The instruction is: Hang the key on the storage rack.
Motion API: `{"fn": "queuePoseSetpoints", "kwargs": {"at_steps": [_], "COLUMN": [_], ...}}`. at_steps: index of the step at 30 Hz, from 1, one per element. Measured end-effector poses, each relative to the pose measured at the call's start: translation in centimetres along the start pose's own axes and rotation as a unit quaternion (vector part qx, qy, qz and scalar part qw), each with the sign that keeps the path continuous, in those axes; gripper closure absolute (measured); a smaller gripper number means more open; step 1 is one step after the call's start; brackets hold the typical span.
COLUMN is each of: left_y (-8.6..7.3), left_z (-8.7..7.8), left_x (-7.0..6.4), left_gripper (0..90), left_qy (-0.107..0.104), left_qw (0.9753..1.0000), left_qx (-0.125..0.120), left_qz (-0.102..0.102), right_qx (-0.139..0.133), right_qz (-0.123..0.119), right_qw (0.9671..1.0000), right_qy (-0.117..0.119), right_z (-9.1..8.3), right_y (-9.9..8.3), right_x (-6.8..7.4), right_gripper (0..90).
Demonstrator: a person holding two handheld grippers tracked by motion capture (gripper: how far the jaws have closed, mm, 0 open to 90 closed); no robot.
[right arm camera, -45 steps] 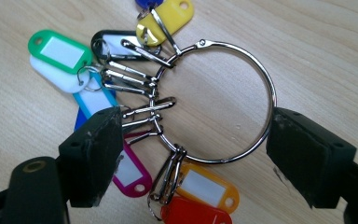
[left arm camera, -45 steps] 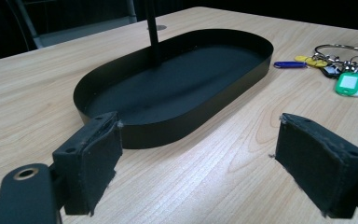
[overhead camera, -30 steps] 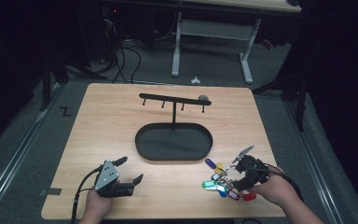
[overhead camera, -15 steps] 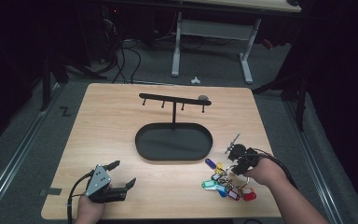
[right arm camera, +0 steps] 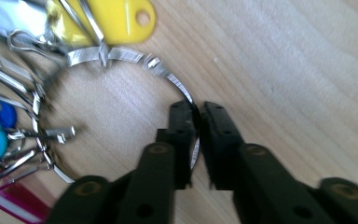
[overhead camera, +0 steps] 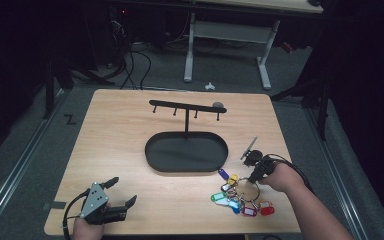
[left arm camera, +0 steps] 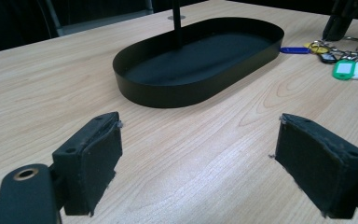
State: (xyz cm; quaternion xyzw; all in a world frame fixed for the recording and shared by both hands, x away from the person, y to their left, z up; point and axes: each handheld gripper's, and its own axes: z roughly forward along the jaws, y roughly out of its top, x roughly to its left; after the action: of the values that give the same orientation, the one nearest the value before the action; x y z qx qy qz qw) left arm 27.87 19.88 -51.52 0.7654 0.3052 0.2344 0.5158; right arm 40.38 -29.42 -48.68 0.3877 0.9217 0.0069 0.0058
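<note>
On the wooden counter [overhead camera: 130, 145] a black oval tray [overhead camera: 186, 151] sits near the middle, with a thin post rising from it to a crossbar of 4 pegs [overhead camera: 185, 106].

Just beside the tray's right end lies a big metal key ring [right arm camera: 121, 60] strung with coloured tags. In the high view I can make out a blue tag [overhead camera: 223, 174], a yellow tag [overhead camera: 233, 179], a green tag [overhead camera: 218, 197] and a red tag [overhead camera: 266, 210] fanned out on the wood.

The right hand-held gripper [right arm camera: 196, 140] is down on that ring. In the right gripper view its 2 jaws are pressed nearly together with the thin wire of the ring caught between them, on the side of the loop away from the tags. The ring lies flat on the counter.

The left hand-held gripper [left arm camera: 198, 158] rests low at the near left corner, well apart from the keys. Its jaws stand wide apart with bare wood between them, and they point toward the tray.
</note>
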Motion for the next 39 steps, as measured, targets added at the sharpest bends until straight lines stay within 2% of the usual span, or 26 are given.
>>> {"fn": "queuePoseSetpoints", "kwargs": {"at_steps": [1,2,3,7,8,11,12,13,14,15,20,25,26,27,33,36,37,39], "left_y": [0.0,0.0,0.1,0.2,0.2,0.2,0.2,0.3,0.3,0.3,0.3,0.3,0.3,0.3,0.3,0.3,0.3,0.2], "left_z": [0.0,0.1,0.2,0.5,0.6,0.8,0.9,1.1,1.1,1.2,1.0,0.8,0.8,0.8,0.8,0.8,0.7,0.7], "left_x": [0.0,-0.1,-0.1,-0.2,-0.2,-0.2,-0.2,-0.3,-0.3,-0.3,-0.3,-0.2,-0.2,-0.3,-0.2,-0.2,-0.2,-0.2], "left_gripper": [15.0,15.0,15.0,15.0,15.0,15.0,15.0,15.0,15.0,15.0,15.0,15.0,15.0,15.0,15.0,15.0,15.0,15.0], "left_qy": [0.0,-0.001,-0.005,-0.01,-0.012,-0.014,-0.016,-0.019,-0.019,-0.02,-0.019,-0.019,-0.019,-0.019,-0.018,-0.019,-0.02,-0.02], "left_qw": [1.0,1.0,1.0,0.9999,0.9999,0.9999,0.9999,0.9998,0.9998,0.9998,0.9998,0.9998,0.9998,0.9998,0.9998,0.9998,0.9998,0.9998], "left_qx": [0.0,0.0,0.003,0.004,0.004,0.003,0.003,0.004,0.004,0.006,0.003,0.0,0.0,0.001,0.0,0.0,0.001,0.001], "left_qz": [0.0,0.0,0.003,0.005,0.004,0.002,-0.001,-0.002,-0.002,0.002,0.001,0.0,0.0,0.0,0.0,-0.001,-0.001,-0.002], "right_qx": [0.008,0.008,0.019,0.024,0.025,0.027,0.027,0.024,0.024,0.025,0.026,0.027,0.027,0.03,0.032,0.025,0.023,0.019], "right_qz": [0.045,0.045,0.073,0.067,0.064,0.053,0.045,0.018,0.018,0.0,-0.017,0.005,0.005,0.018,0.046,0.043,0.037,0.038], "right_qw": [0.9989,0.9989,0.9971,0.9975,0.9976,0.9982,0.9986,0.9995,0.9995,0.9997,0.9995,0.9996,0.9996,0.9994,0.9984,0.9988,0.9989,0.9988], "right_qy": [0.006,0.006,0.005,0.001,-0.009,-0.007,-0.005,-0.001,-0.001,0.0,-0.002,0.003,0.003,0.004,0.003,-0.002,-0.016,-0.024], "right_z": [-0.1,-0.1,0.0,0.0,0.0,0.0,0.0,0.0,0.0,0.0,0.1,0.0,0.0,0.0,0.0,0.0,0.0,-0.2], "right_y": [-0.1,-0.1,-0.3,-0.6,-0.5,-0.2,-0.1,0.3,0.3,0.7,0.9,0.8,0.8,0.9,0.9,0.8,0.7,0.5], "right_x": [-0.1,-0.1,-0.5,-0.6,-0.6,-0.7,-0.6,-0.6,-0.6,-0.6,-0.4,-0.4,-0.4,-0.3,-0.3,-0.2,0.0,0.2], "right_gripper": [86.2,86.2,86.3,83.7,75.8,75.6,76.2,76.2,76.2,75.3,76.0,85.4,85.4,86.0,86.6,86.8,86.9,86.9]}}
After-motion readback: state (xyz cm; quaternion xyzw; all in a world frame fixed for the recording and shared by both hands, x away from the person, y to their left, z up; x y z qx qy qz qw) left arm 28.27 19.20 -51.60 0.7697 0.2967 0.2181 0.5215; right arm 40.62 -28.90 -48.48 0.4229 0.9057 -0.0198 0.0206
